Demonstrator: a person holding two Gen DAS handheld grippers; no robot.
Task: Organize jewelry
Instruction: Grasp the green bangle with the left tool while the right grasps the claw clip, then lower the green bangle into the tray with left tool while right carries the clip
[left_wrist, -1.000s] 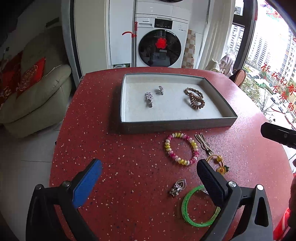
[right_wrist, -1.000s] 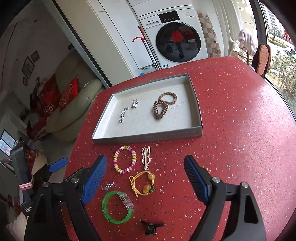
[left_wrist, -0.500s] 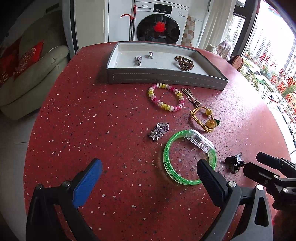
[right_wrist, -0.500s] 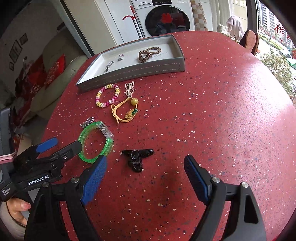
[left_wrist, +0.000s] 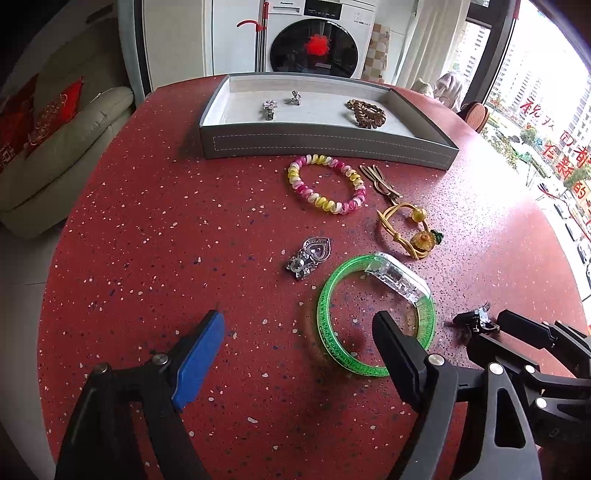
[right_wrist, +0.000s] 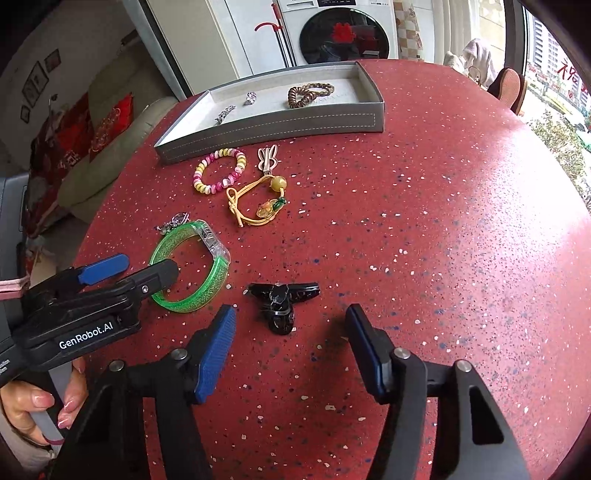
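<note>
A green bangle (left_wrist: 334, 354) with a clear clasp lies on the red table (left_wrist: 147, 229). My left gripper (left_wrist: 298, 316) hangs low over it with its jaws closing. Its black finger (right_wrist: 168, 269) is inside the ring, the blue one outside, and the pads are clear of the rim. A black hair clip (right_wrist: 280, 301) lies just ahead of my right gripper (right_wrist: 291, 309), between its tips. Those jaws are closing too and do not touch it. The right gripper (left_wrist: 487, 326) and the clip (left_wrist: 474, 319) also show in the left wrist view.
A grey tray (left_wrist: 325, 144) at the back holds silver pieces and brown coil ties (left_wrist: 365, 112). In front of it lie a pink-yellow bead bracelet (left_wrist: 327, 188), a bunny hairpin (left_wrist: 380, 181), a yellow cord bracelet (left_wrist: 406, 229) and a silver heart brooch (left_wrist: 310, 254).
Both grippers have come down and closer to the table. The left one now straddles the bangle's rim. The right one's jaws have narrowed around the black clip.
</note>
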